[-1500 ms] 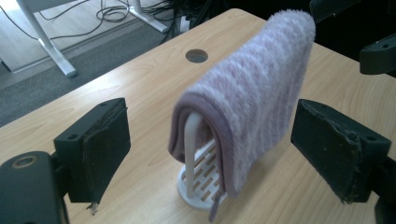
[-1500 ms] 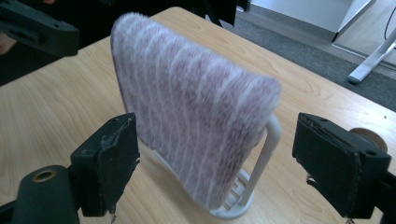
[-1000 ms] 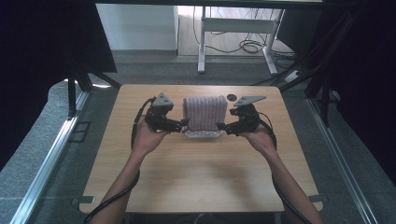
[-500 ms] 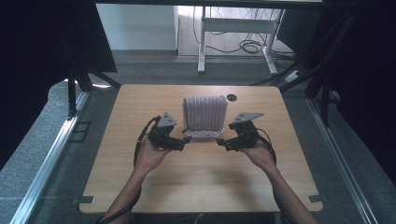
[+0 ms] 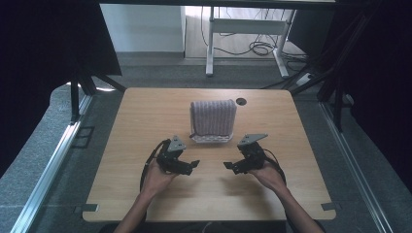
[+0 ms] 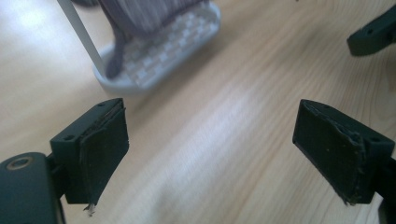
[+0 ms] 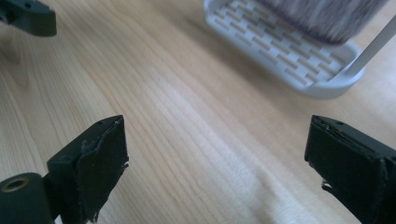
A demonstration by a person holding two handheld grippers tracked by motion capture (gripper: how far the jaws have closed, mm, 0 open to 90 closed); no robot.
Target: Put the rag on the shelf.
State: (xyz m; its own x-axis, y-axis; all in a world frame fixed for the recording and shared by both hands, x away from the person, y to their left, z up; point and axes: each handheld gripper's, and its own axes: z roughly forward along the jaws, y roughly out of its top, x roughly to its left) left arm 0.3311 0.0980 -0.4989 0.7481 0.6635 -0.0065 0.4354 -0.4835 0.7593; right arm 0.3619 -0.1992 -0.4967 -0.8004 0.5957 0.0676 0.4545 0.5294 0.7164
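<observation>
In the high view my left gripper (image 5: 193, 166) sat lower left of centre, fingers (image 6: 100, 149) spread with only bare tabletop (image 5: 145, 111) between them. At frame centre the grey knitted cloth (image 5: 213, 117) hung over its white slatted rack (image 5: 211, 139), near both grippers but untouched. Lower right, my right gripper (image 5: 228, 166) had its fingers (image 7: 100, 161) apart, just widened, nothing between them. I judged the step called for pulling both tools back evenly, so no finger snagged the rack.
</observation>
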